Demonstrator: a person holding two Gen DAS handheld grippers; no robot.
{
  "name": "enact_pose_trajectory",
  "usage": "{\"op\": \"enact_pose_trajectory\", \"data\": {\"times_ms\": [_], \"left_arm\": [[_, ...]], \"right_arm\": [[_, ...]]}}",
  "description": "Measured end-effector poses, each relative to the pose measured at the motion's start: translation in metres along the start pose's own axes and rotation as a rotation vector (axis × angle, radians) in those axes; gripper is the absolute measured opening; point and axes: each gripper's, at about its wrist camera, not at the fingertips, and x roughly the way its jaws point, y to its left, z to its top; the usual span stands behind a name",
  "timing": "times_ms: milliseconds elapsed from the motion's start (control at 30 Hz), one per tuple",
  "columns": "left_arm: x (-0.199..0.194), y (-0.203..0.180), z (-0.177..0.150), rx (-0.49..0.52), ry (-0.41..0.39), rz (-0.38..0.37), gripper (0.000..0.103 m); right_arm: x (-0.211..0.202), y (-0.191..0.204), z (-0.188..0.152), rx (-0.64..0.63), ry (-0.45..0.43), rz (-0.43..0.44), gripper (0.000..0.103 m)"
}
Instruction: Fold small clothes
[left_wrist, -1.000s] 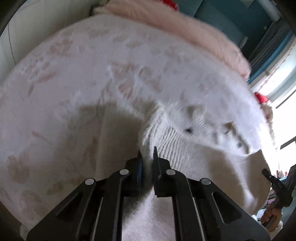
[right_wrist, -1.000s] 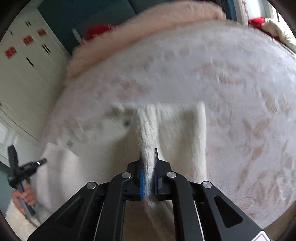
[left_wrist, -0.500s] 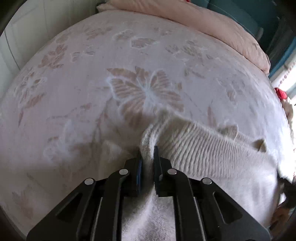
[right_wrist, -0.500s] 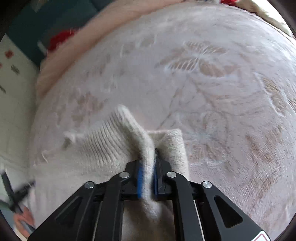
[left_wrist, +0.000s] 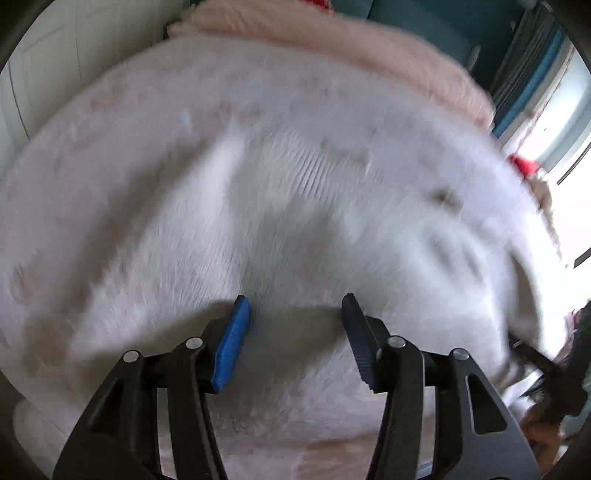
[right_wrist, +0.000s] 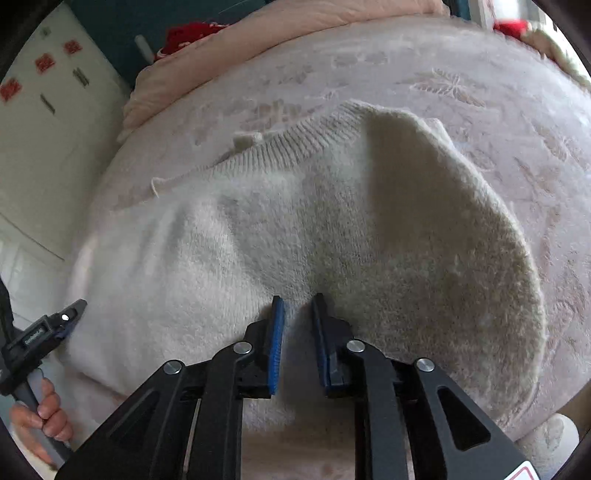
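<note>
Let go w/ both: left gripper (left_wrist: 295, 314) jaws wide apart, right gripper (right_wrist: 297, 306) jaws a bit apart, nothing pinched vs half a sec ago. Cream sweater (right_wrist: 332, 229) dropped flat mid-bed (right_wrist: 498, 110), ribbed hem toward far edge. Fold prob landed, smoothing next.

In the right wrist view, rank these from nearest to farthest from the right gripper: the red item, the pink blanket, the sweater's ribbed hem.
1. ribbed hem, on the cream sweater ahead of the right gripper.
2. pink blanket, bunched beyond it, upper left.
3. red item, behind the blanket.
</note>
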Motion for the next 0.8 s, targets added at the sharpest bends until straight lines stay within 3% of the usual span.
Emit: {"op": "enact_pose_trajectory", "data": {"times_ms": [100, 133, 233, 300, 333, 367, 433, 533, 633, 700, 800], "left_arm": [[-0.003, 0.0, -0.004, 0.032, -0.042, 0.031, 0.051], [-0.009, -0.001, -0.001, 0.013, -0.04, 0.035, 0.05], [-0.028, 0.0, 0.003, -0.046, -0.071, 0.004, 0.05], [-0.029, 0.001, -0.002, -0.038, -0.07, 0.045, 0.051], [-0.022, 0.004, -0.006, -0.022, -0.046, 0.088, 0.051], [-0.011, 0.007, -0.012, -0.012, -0.022, 0.11, 0.052], [-0.011, 0.015, -0.02, 0.004, -0.046, 0.099, 0.053], [-0.018, 0.012, -0.021, 0.019, -0.046, 0.111, 0.053], [-0.014, 0.012, -0.02, 0.013, -0.046, 0.117, 0.054], [-0.013, 0.011, -0.02, 0.023, -0.049, 0.129, 0.054], [-0.02, 0.016, -0.018, 0.007, -0.043, 0.125, 0.054]], "right_arm": [[-0.022, 0.021, 0.011, 0.024, 0.015, 0.052, 0.02], [-0.033, 0.034, 0.014, 0.001, -0.004, 0.103, 0.02], [-0.039, 0.075, 0.01, -0.121, -0.028, 0.123, 0.022], [-0.023, 0.085, -0.003, -0.162, 0.013, 0.113, 0.025], [0.008, 0.089, -0.014, -0.188, 0.096, 0.075, 0.025], [0.019, 0.093, -0.02, -0.202, 0.121, 0.046, 0.025], [0.014, 0.102, -0.024, -0.207, 0.079, 0.016, 0.028], [-0.012, 0.127, -0.019, -0.171, 0.063, 0.14, 0.027], [-0.002, 0.158, -0.021, -0.254, 0.069, 0.122, 0.027], [0.031, 0.162, -0.025, -0.266, 0.151, 0.091, 0.027], [0.036, 0.174, -0.029, -0.323, 0.132, 0.031, 0.029]]}}
